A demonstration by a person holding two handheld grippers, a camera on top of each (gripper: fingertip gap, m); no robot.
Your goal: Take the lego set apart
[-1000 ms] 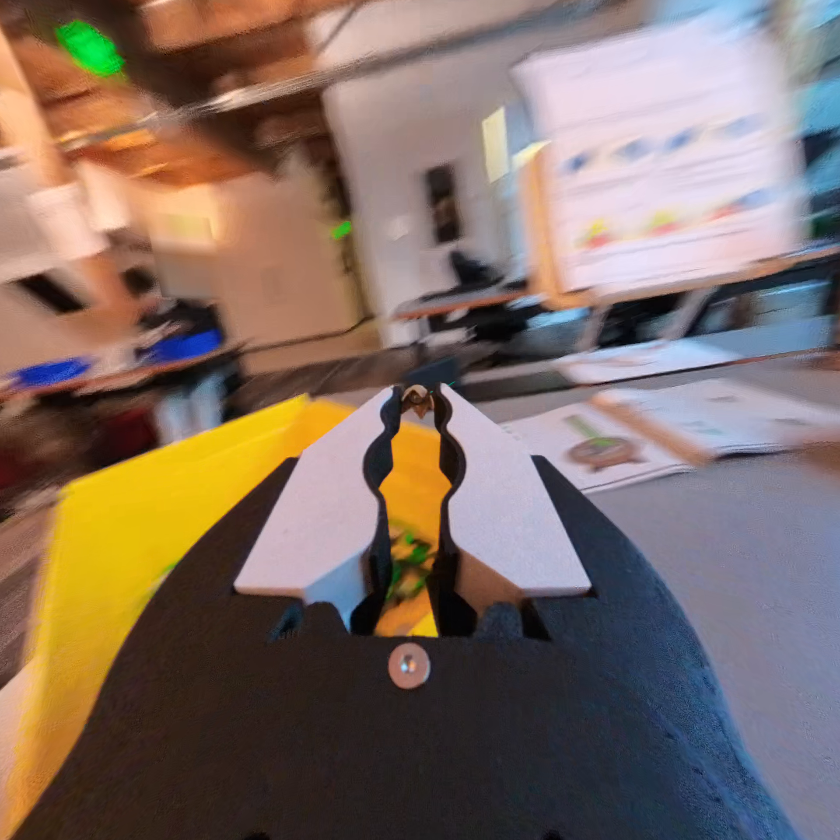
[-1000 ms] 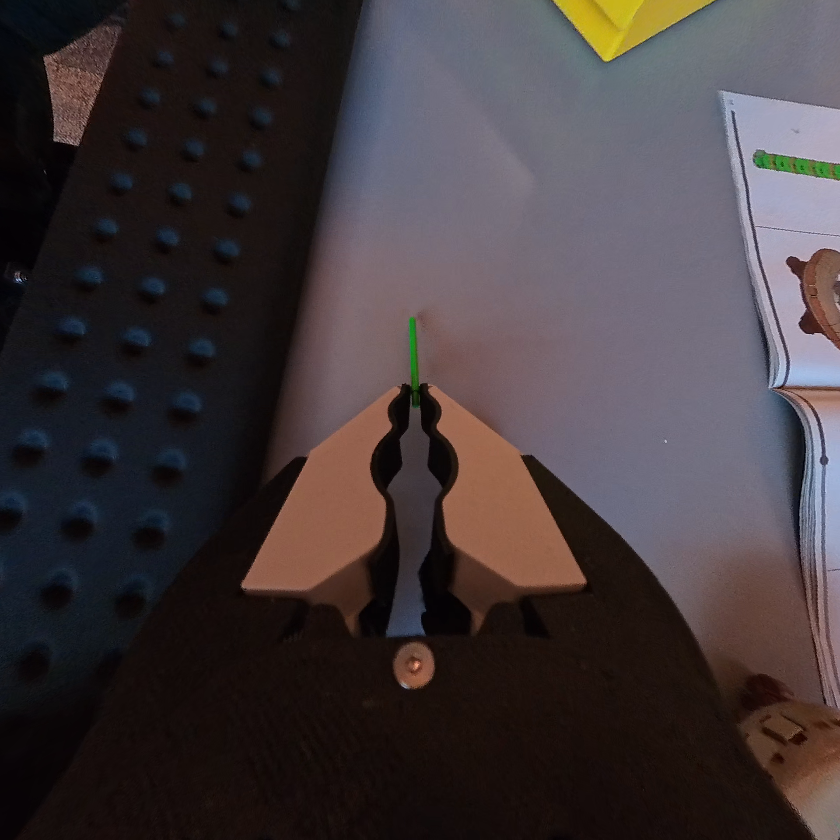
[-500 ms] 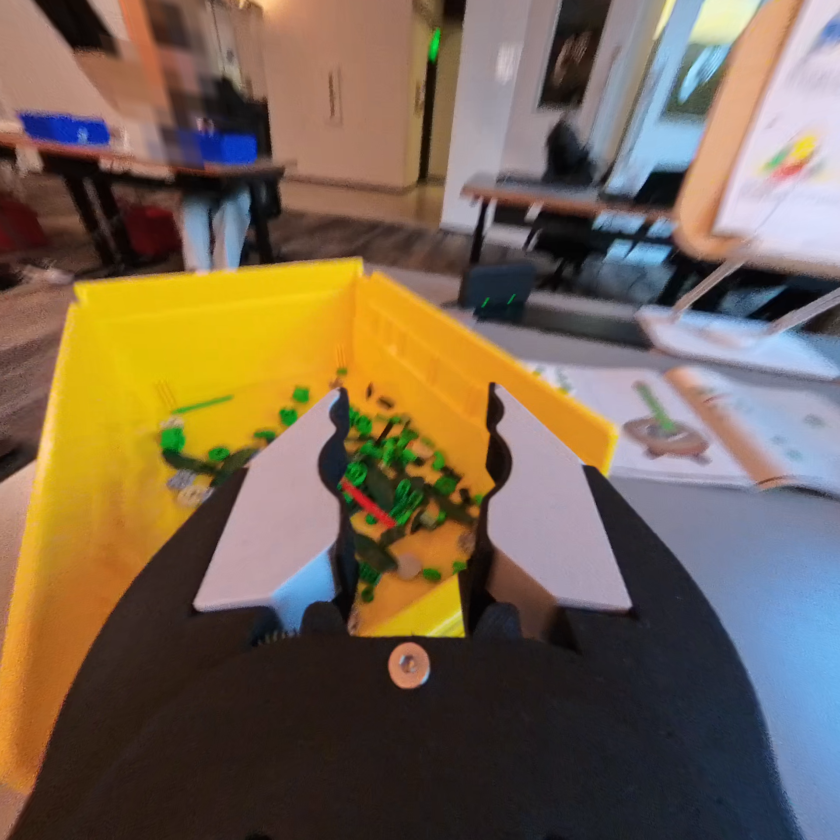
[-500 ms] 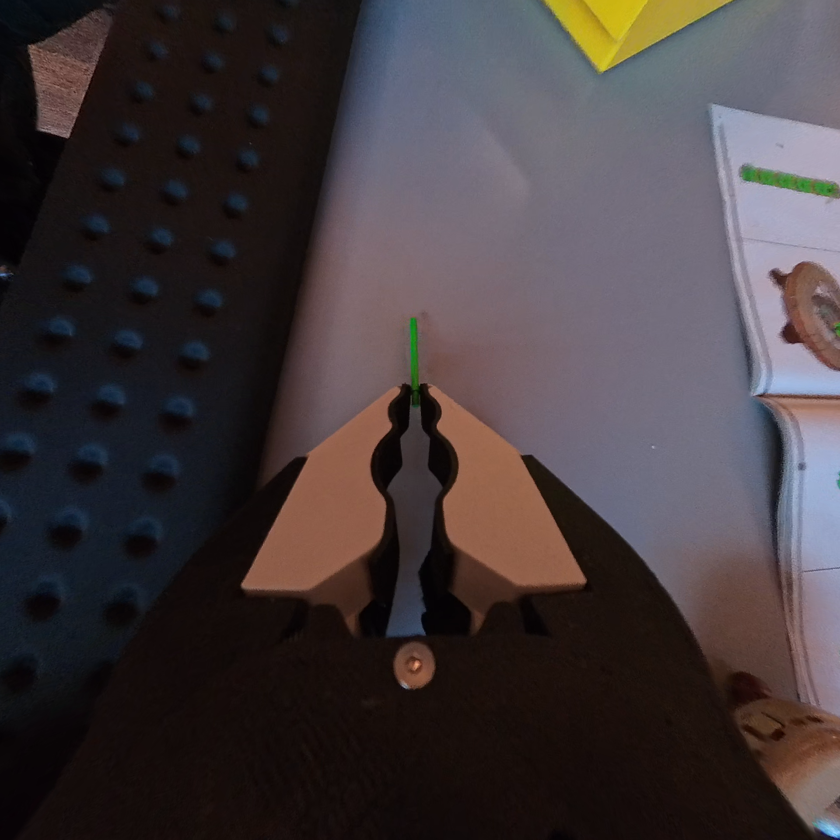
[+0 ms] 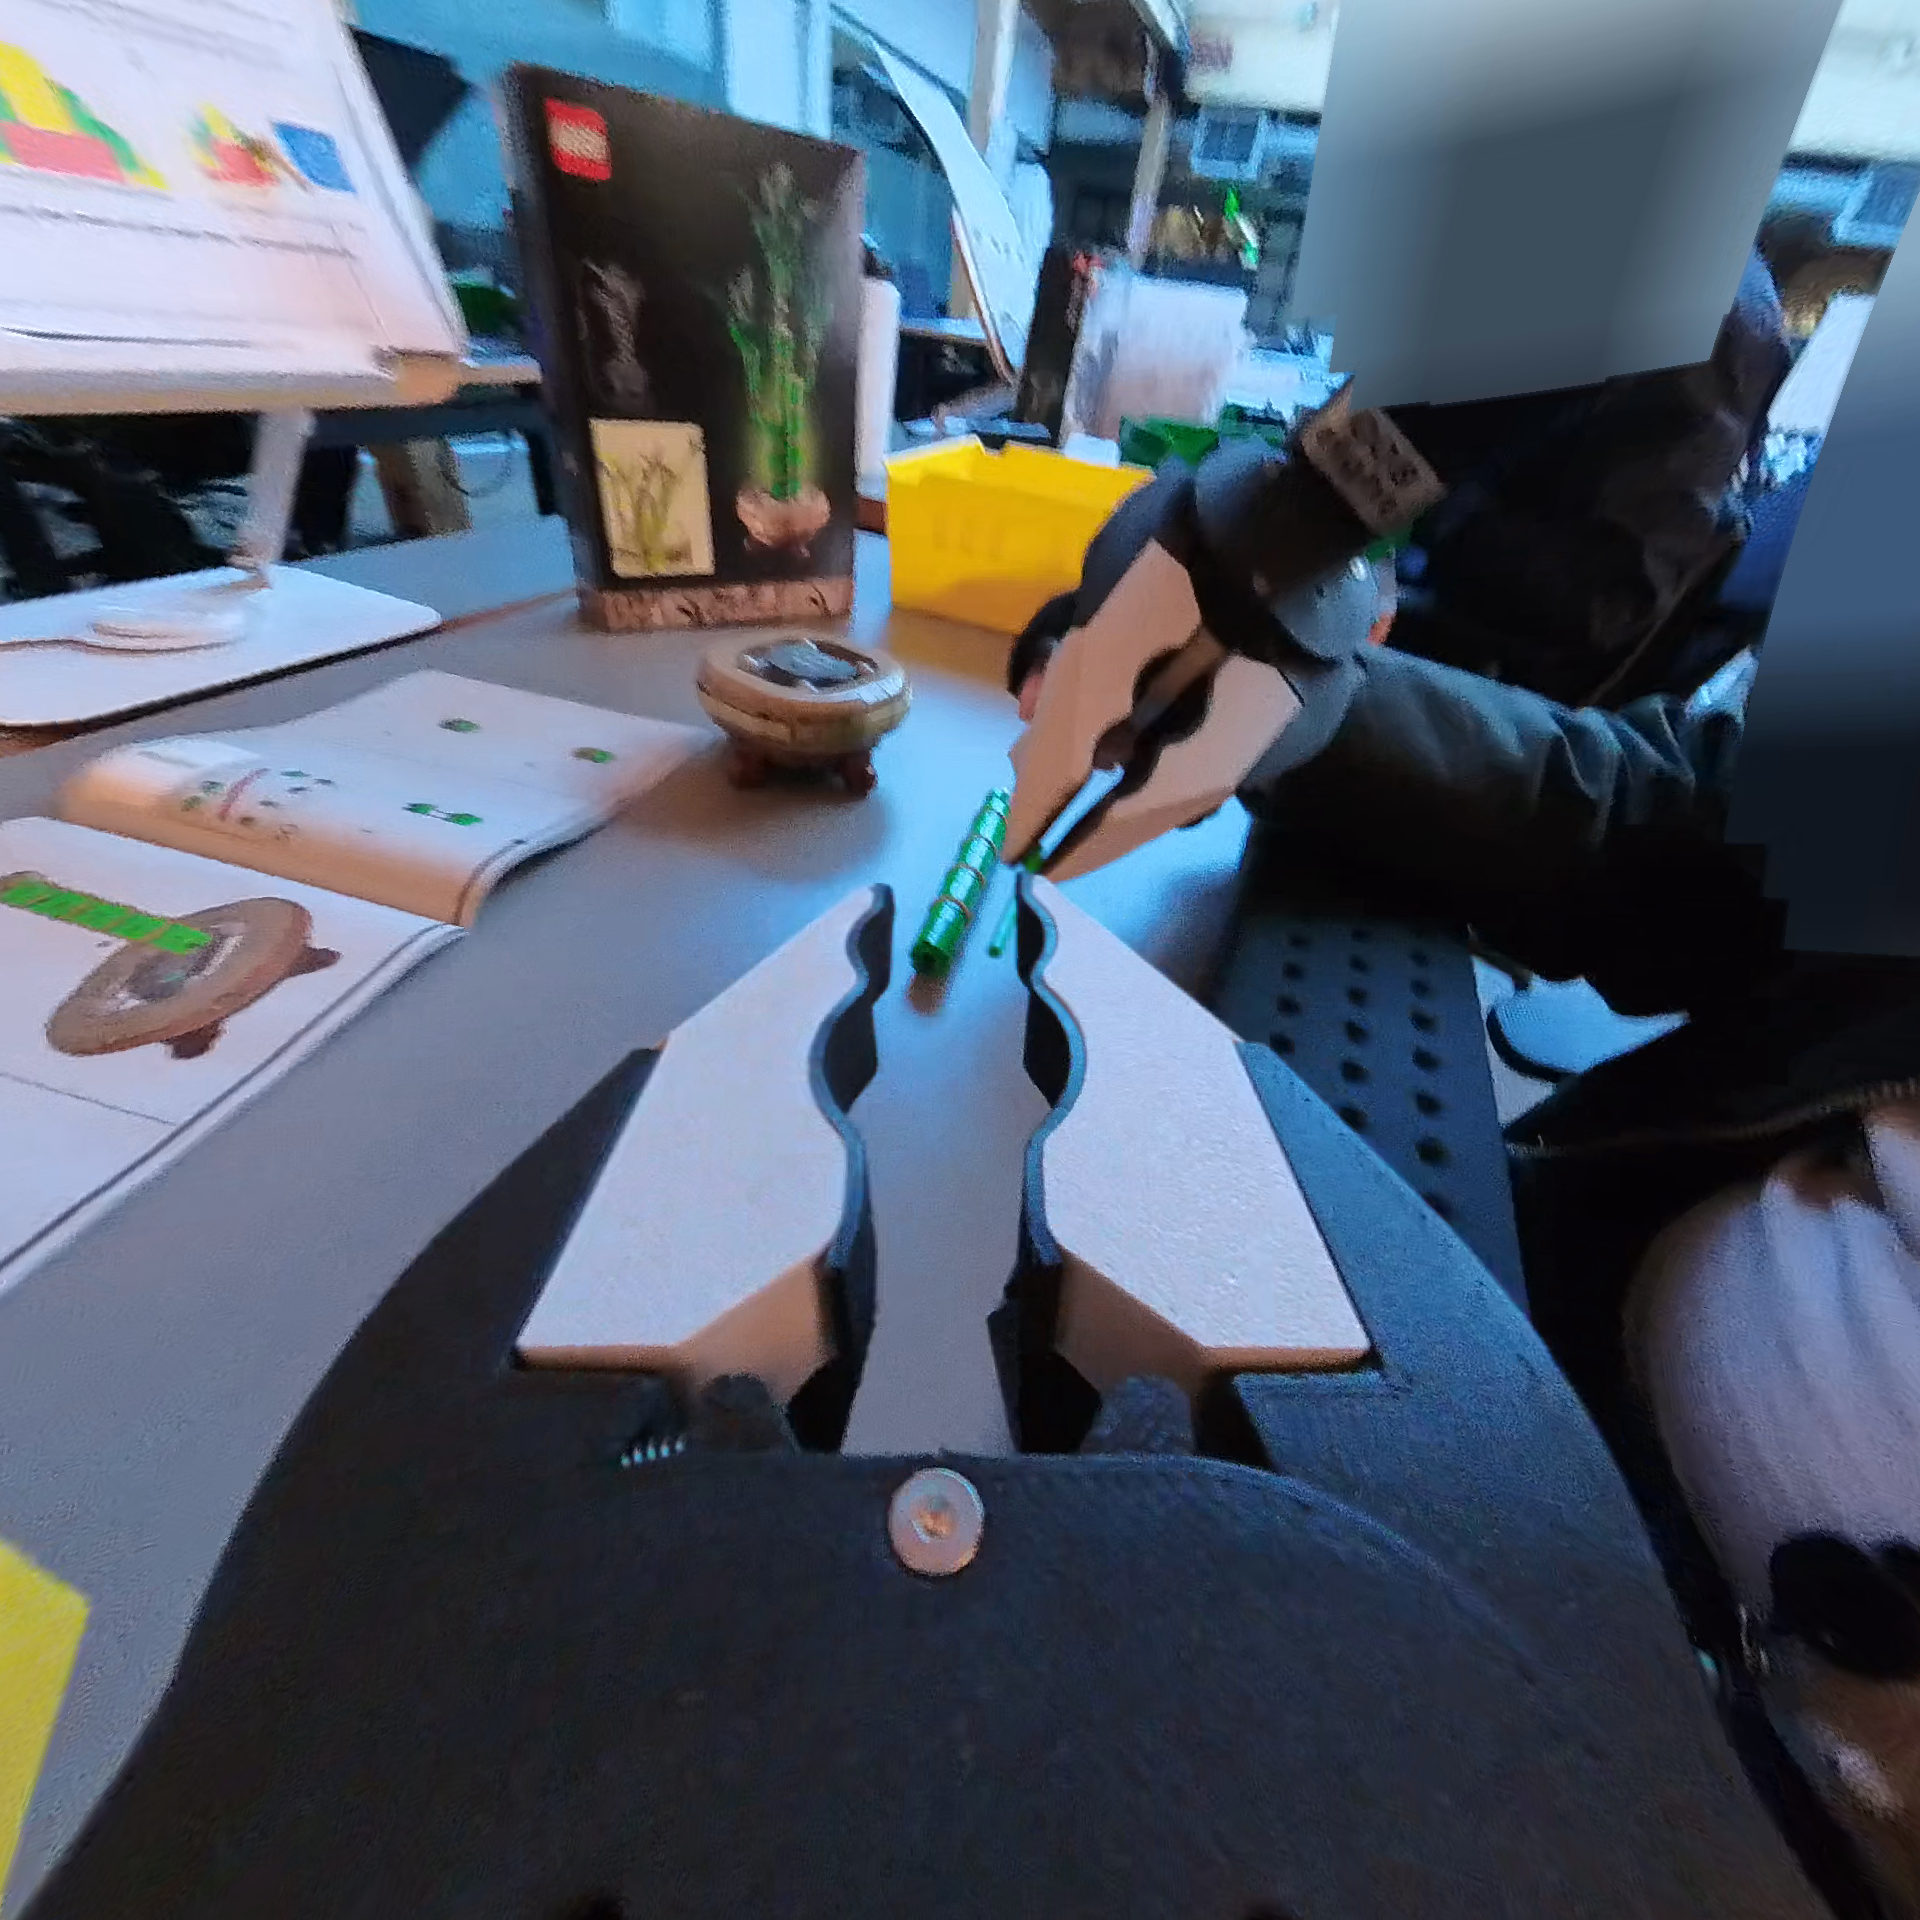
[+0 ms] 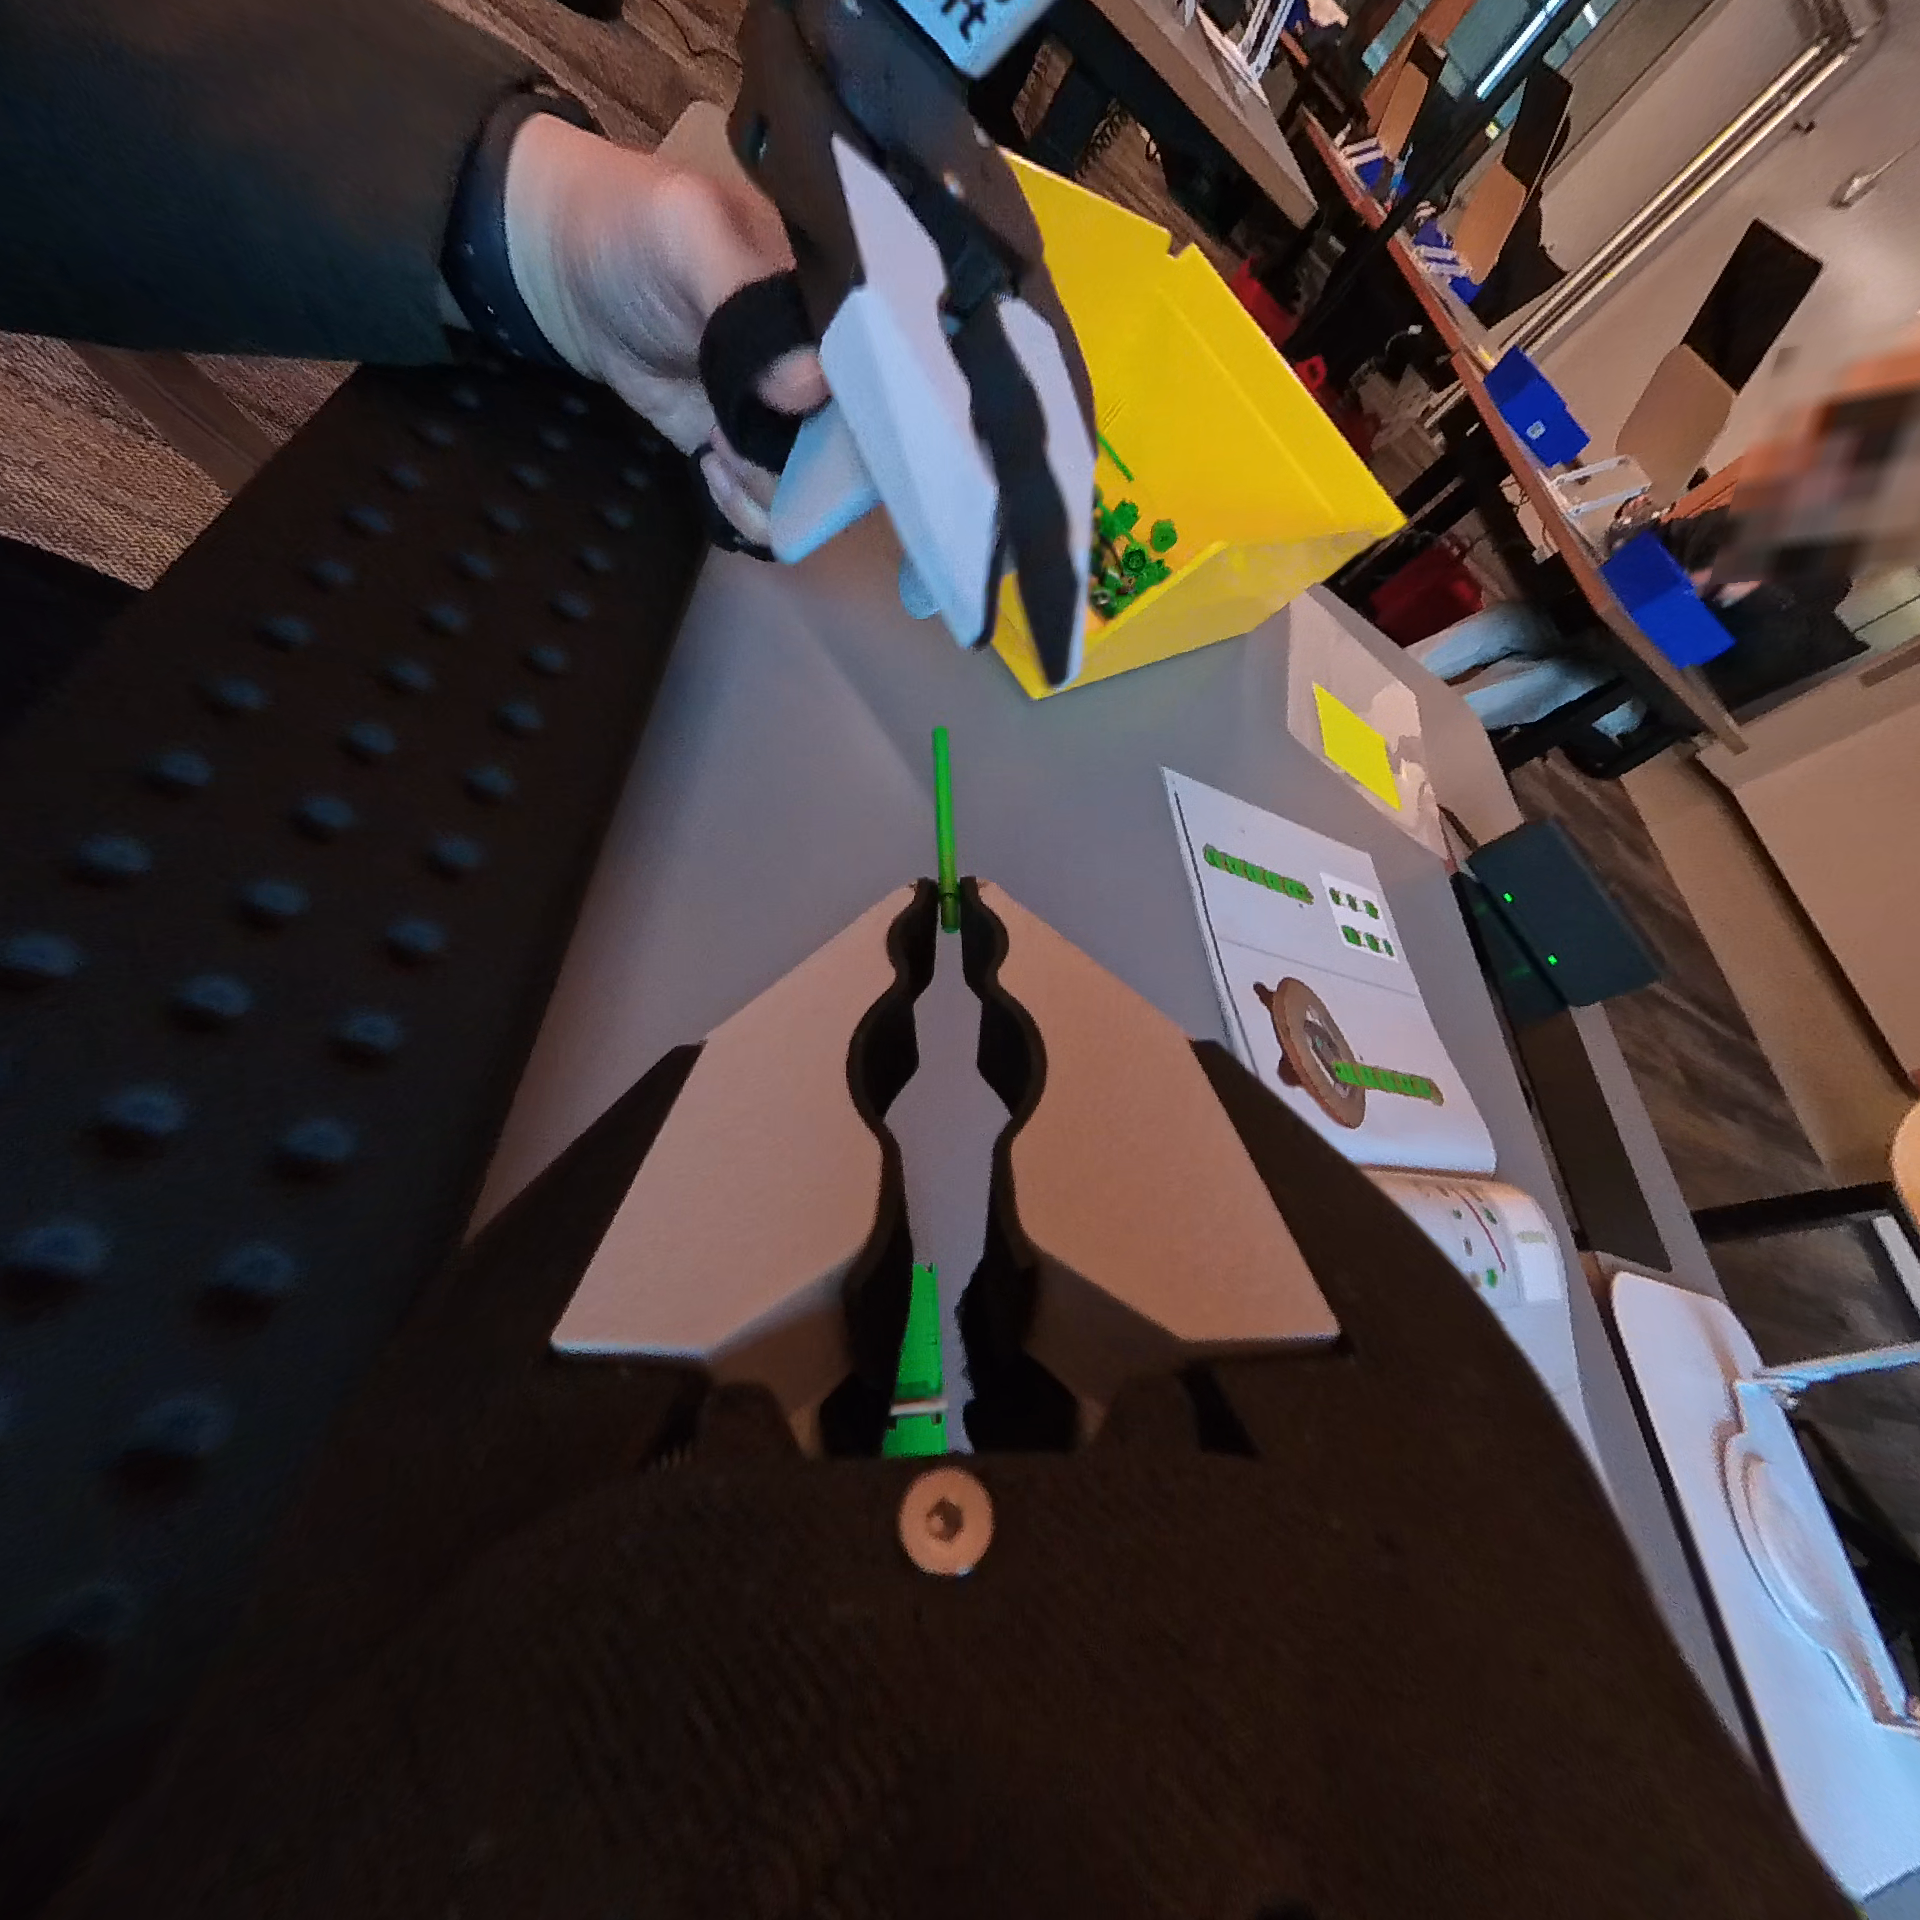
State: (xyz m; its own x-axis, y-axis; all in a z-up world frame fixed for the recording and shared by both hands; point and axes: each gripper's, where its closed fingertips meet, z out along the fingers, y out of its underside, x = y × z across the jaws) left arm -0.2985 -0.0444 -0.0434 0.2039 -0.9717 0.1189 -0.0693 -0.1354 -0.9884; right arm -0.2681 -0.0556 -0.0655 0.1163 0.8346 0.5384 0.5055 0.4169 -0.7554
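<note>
- Pinching: right gripper [image 6: 940,902] has its tips pressed onto a thin green rod [image 6: 941,805], which sticks forward above the grey table [image 6: 790,748].
- Spread: left gripper [image 5: 954,902] is empty, aimed at a green bamboo stalk [image 5: 961,881] that appears to lie on the table just beside the rod.
- Risk: the slim rod may twist or slide out of the narrow tip grip.
- Risk: the stalk may roll when nudged.
- Risk: the grippers may collide, being close.
- Destination: yellow bin [image 6: 1195,436] of loose green pieces stands well apart, so a drop in transit is possible.

Grey table [image 5: 540,997]: booklet [image 5: 343,790], green stalk [image 5: 961,883].
</note>
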